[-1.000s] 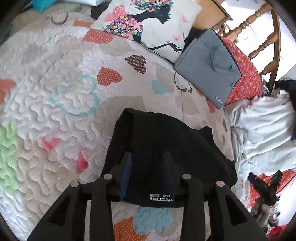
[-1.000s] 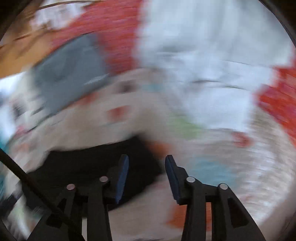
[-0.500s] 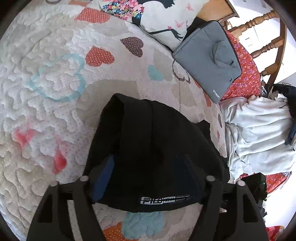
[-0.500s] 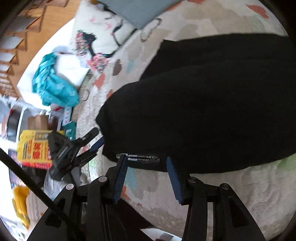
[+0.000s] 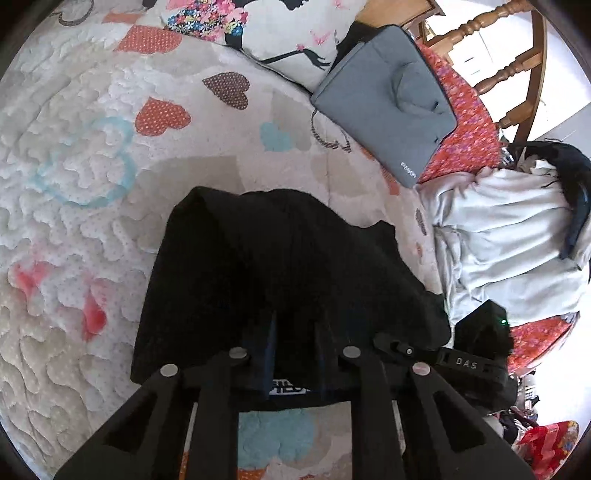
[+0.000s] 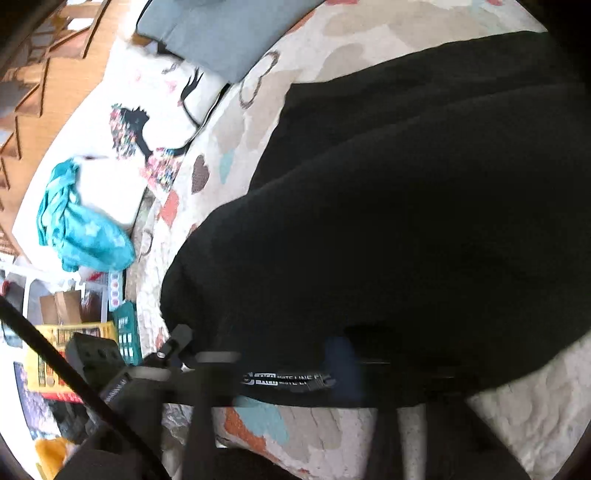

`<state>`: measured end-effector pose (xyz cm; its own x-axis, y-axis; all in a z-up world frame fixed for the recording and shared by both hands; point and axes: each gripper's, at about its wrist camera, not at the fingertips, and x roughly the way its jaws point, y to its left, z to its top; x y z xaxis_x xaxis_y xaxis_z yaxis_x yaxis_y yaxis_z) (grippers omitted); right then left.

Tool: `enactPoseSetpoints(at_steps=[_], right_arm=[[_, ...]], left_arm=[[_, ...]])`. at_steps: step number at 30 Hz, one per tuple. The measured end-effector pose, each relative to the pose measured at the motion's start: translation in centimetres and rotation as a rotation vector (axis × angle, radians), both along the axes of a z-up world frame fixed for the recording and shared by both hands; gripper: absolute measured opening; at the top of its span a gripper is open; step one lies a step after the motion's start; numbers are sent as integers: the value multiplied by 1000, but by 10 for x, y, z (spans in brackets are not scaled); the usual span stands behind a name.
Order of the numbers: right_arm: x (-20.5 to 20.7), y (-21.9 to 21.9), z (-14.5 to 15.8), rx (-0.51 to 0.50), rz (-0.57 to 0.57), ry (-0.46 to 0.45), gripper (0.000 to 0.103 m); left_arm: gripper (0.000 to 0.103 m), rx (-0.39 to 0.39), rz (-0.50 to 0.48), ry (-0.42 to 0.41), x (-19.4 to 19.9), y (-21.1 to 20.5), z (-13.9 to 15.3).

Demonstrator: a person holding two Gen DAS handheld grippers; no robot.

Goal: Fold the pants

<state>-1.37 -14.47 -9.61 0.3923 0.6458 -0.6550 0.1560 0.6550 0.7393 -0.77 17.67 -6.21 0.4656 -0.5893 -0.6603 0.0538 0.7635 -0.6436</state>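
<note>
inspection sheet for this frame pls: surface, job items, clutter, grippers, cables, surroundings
Surface: quilt with heart patches, bare in front of and left of the pants.
Job's things: black pants, folded into a compact bundle, near edge with a white-lettered label toward the grippers.
Clutter: grey bag, printed pillow, pale garment, teal cloth.
Grippers: left gripper jaws have just been closing, pads on the pants' near edge; right gripper blurred, shut on that edge beside the label.
Cables: one dark cord crossing the right wrist view's lower left.
Surroundings: wooden chair, yellow box off the bed's edge.
</note>
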Motion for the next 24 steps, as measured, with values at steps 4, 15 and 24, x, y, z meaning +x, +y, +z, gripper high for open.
enactPoseSetpoints(at_steps=[4,15,24], right_arm=[[-11,6,14,2,57,-61,5],[-49,28,2,-27,210,-43,6],[-58,12,10,-99,268,-90,32]], left_arm=[[17,-25,35,-13,-11,11,6],[20,110,121,139,-38,23,-11],[35,76,159,126,-48,43,7]])
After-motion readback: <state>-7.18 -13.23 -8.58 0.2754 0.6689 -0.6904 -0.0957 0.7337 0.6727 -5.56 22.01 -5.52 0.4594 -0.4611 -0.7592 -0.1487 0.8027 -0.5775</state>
